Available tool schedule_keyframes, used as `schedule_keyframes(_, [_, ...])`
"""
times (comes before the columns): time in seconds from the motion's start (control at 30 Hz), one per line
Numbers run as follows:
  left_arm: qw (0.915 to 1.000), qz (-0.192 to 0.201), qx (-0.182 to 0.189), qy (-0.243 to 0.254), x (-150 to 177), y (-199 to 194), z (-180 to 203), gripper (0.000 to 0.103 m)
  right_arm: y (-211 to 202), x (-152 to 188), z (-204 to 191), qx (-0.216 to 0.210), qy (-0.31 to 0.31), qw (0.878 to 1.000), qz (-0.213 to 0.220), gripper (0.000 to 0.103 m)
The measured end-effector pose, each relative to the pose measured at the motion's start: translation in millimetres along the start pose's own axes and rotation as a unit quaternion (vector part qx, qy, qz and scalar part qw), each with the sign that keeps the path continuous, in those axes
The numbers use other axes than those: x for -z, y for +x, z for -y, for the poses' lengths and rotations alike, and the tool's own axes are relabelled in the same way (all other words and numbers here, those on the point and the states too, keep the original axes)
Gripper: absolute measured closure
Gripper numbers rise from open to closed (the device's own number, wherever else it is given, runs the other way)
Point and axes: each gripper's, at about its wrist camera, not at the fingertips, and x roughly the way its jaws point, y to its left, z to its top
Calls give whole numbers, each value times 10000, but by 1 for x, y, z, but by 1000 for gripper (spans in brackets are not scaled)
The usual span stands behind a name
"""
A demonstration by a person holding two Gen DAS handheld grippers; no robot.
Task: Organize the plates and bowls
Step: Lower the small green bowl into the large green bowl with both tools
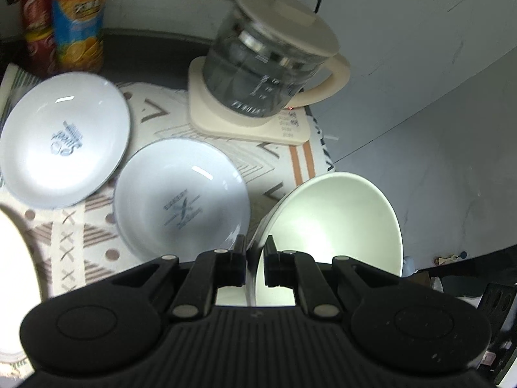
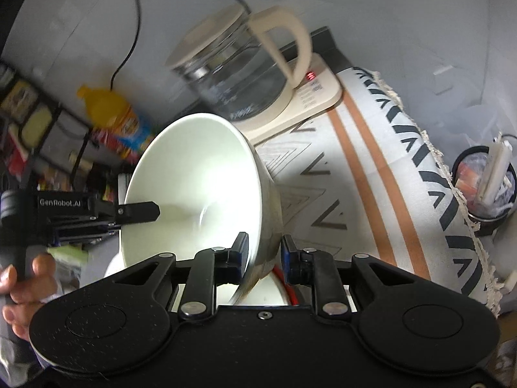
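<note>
surface [image 1: 181,123]: covered by a patterned cloth; carries everything below.
kettle [image 1: 268,64]: glass, cream lid and handle, on its base at the back. Not a task item, but close to the bowl's path; likely the main collision risk.
bowl [image 1: 332,220]: large, white, lifted off the cloth and tilted steeply, opening facing the left camera. Both grippers pinch its rim from opposite sides, probably because it is too wide and heavy for one thin rim grip.
far plate [image 1: 61,139]: shallow, blue print, flat on the cloth at left, just beside the near plate; rims may touch, can't tell.
near plate [image 1: 181,197]: same kind, flat on the cloth, just left of the bowl. Neither is stacked yet.
left hand-held gripper [image 1: 255,258]: fingers nearly together, clamped on the bowl rim, wall between the pads. In the right view it comes in level from the left [image 2: 139,211], one finger lying inside the bowl.
right hand-held gripper [image 2: 263,255]: fingers clamped on the near rim, one inside the wall, one outside. Points forward and slightly down toward the kettle.
hand [image 2: 22,278]: bare, wrapped round the left gripper's handle, low left in the right view.
bottles [image 1: 64,16]: orange drink and a red one, back-left corner, well apart from the dishes.
step: judging by the pose, bowl in transit; destination not evident.
</note>
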Motion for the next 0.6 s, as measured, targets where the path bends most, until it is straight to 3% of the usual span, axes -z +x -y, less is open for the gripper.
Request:
schedule_keyframes(0.3, [9997, -133, -43, -200, 25, -9, -22, 95, 5, 16, -15, 17, -599, 9975, -366, 82])
schedule_keyframes(0.6, [9983, -422, -164, -374, 51, -7, -39, 95, 9, 33, -19, -3, -611, 9963, -608, 81])
